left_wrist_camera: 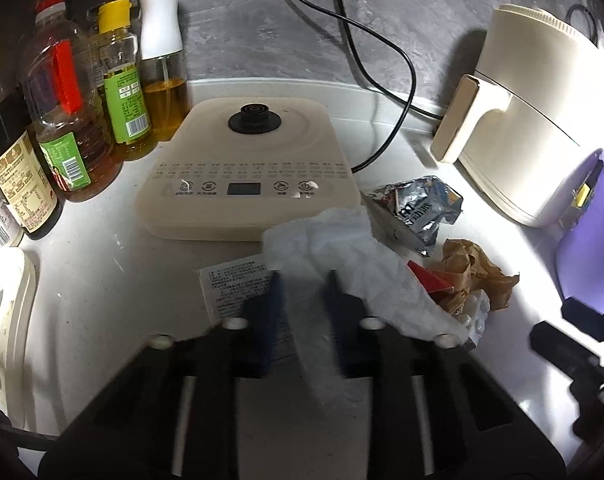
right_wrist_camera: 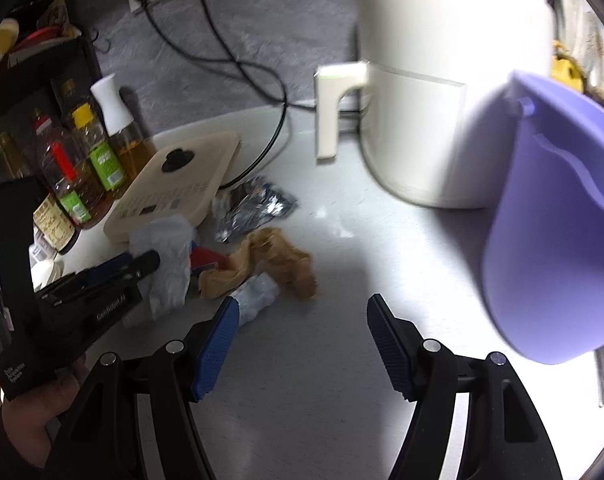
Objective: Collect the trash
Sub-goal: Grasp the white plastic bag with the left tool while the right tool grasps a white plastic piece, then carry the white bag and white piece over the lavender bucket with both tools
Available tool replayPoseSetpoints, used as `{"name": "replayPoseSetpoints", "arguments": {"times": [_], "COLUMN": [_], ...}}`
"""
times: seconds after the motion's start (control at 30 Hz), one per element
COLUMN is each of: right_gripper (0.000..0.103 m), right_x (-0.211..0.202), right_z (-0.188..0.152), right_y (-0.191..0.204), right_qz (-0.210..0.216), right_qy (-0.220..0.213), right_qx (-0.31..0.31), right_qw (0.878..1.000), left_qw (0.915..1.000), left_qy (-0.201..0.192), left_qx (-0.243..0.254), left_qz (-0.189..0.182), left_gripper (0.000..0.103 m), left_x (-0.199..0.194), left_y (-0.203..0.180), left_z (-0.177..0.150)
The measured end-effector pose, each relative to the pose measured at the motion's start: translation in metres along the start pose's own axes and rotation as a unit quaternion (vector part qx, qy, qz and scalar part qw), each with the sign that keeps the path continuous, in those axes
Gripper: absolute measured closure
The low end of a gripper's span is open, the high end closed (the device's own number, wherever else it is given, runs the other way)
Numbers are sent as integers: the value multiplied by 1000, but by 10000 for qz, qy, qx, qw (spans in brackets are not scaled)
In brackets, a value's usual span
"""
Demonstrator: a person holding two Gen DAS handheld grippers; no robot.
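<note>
We work the scene from the 9 o'clock side toward 3 o'clock. In the left wrist view, the oil bottles [left_wrist_camera: 81, 120] stand at 10 o'clock and the beige cooker base [left_wrist_camera: 245, 168] sits at 12 o'clock; neither belongs to the task, so we keep clear of both.

The left claw [left_wrist_camera: 302, 280] is clenched on the white tissue [left_wrist_camera: 334, 248], its blue fingers [left_wrist_camera: 271, 308] pinching the near fold. The tissue appears partly raised off the tabletop [left_wrist_camera: 101, 280], with its far end draped toward the cooker base. A printed paper slip [left_wrist_camera: 229, 280] lies under the claw. We judge that the lift should be straight up, so that the slip is not dragged along.

Further toward 3 o'clock the remaining trash lies in a loose cluster: the foil wrapper [left_wrist_camera: 418, 208], the brown crumpled paper [left_wrist_camera: 478, 272] and a red scrap [left_wrist_camera: 426, 280] just beside the tissue.

The right claw [right_wrist_camera: 302, 320] is released, jaws wide apart, holding nothing and hovering over bare tabletop. The purple bin [right_wrist_camera: 554, 240] stands at 3 o'clock beside the white air fryer [right_wrist_camera: 442, 80]. We carry the tissue across above the cluster and drop it over the bin's rim.
</note>
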State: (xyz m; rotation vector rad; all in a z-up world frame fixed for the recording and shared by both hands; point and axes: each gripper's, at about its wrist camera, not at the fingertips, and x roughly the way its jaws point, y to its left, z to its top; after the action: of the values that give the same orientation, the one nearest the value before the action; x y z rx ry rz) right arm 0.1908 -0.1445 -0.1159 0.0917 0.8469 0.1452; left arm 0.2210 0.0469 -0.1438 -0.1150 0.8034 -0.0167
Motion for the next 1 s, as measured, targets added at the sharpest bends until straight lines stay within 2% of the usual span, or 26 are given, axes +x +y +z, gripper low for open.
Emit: {"name": "replayPoseSetpoints", "arguments": {"times": [0.03,0.07,0.43,0.53,0.6,1.0], "right_gripper": [37,37,40,55,77,78], "right_x": [4,7,34,46,50,8], "right_z": [1,1,7,7,5,1], "right_y": [3,4,27,31,32,11], "right_qz": [34,59,255,365,446,490], "right_qy": [39,62,308,555,665,347], "right_qx": [-29,-45,-259,-270,-239,-149], "right_qw": [10000,10000,9989,9974,9965,9981], "left_qw": [10000,10000,9986,9984,9983,9976], "left_qy": [12,28,-393,-436,-447,-595], "left_qx": [-8,-15,-271,-294,-310,-217], "left_qz": [-13,-46,-214,-215,-218,-276], "left_gripper": [97,99,100,100,100,100], "left_x": [0,0,-24,-27,-28,-48], "left_y": [1,2,14,17,17,0], "left_z": [1,1,14,17,16,17]}}
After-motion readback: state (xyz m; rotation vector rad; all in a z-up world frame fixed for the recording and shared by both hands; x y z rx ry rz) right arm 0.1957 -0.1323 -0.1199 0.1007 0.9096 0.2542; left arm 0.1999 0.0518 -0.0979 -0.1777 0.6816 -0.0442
